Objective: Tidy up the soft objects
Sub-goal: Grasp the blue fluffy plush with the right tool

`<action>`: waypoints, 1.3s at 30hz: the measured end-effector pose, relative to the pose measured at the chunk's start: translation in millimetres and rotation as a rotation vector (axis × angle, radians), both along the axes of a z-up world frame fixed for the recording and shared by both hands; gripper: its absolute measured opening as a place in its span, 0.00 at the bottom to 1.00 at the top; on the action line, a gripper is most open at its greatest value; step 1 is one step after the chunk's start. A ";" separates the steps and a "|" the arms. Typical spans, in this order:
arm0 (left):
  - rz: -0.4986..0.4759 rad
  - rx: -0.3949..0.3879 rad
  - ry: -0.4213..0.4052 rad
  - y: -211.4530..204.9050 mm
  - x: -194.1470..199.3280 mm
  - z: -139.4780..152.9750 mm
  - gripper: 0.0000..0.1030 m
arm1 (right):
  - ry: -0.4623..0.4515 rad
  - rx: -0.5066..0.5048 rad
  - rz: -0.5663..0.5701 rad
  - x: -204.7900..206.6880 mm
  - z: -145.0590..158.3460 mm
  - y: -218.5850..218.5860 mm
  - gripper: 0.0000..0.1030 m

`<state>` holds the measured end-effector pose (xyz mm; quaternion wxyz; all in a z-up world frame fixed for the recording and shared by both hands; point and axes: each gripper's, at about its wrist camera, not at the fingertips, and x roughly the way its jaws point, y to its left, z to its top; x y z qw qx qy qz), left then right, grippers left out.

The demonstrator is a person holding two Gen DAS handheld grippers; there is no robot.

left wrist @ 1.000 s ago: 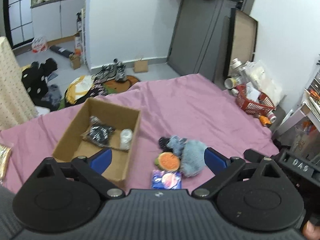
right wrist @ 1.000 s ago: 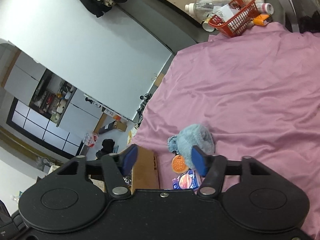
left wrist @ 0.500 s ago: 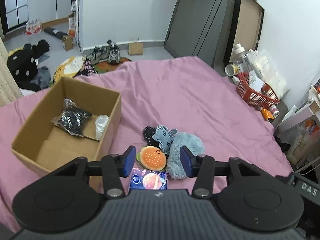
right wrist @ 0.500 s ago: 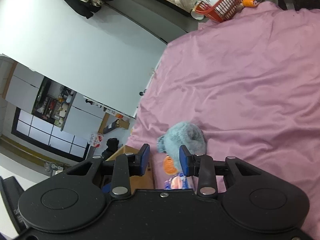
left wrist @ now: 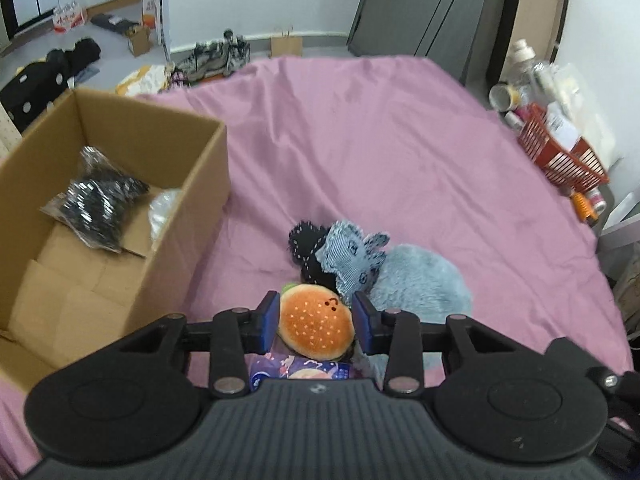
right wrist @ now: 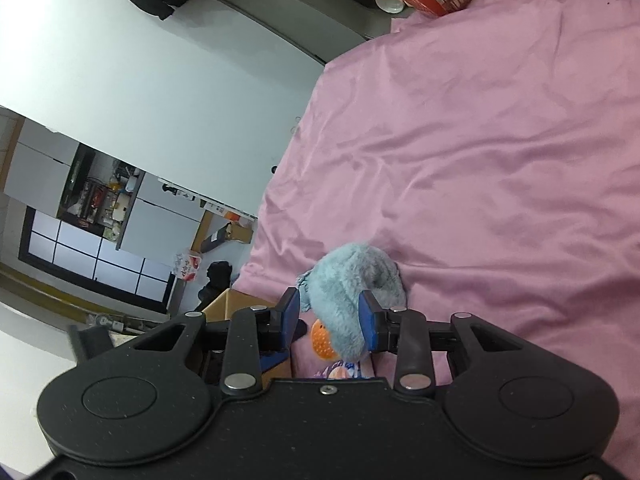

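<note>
Step in hand: the grasping of soft toys from the pile is judged to be under way; nothing is seen lifted yet.

Left claw: the left gripper [left wrist: 315,322] is set around a round orange plush hamburger with a stitched face [left wrist: 316,327]. Its blue pads [left wrist: 269,316] are seen at either flank of the bun, narrowed to the toy's width; whether it is truly pinched cannot be told.

Right claw: the right gripper [right wrist: 329,318] is placed about a fluffy pale-blue plush toy [right wrist: 352,292]. One pad appears pressed into the fur, while a gap is seen at the other, so a firm hold cannot be confirmed.

Where the things lie: the hamburger and the blue plush rest on the wrinkled pink bedsheet [left wrist: 380,152], touching one another. A denim-patterned blue cloth piece [left wrist: 348,256] and a black speckled knitted item [left wrist: 306,246] are heaped against them. A flat purple printed packet [left wrist: 300,372] is partly hidden beneath the hamburger.

Destination: an open brown cardboard box [left wrist: 188,216] stands just beside the pile, on the left gripper's side. A crinkled black-and-silver plastic bag [left wrist: 96,204] and a small clear plastic bundle [left wrist: 162,210] are already held inside it.

Next move: the hamburger would need to be squeezed fully, raised clear of the box wall and released over the bare cardboard floor. The blue plush should be lifted so that the denim piece is not dragged along.

Risk: the fur may be compressed and slipped from a loose hold.
</note>
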<state>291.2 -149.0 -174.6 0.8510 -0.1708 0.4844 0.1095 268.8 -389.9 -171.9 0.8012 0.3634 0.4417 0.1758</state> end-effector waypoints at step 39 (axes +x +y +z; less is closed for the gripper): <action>-0.109 -0.351 -0.110 -35.0 10.7 -10.5 0.17 | 0.067 -0.092 -0.102 27.0 -32.3 -6.5 0.18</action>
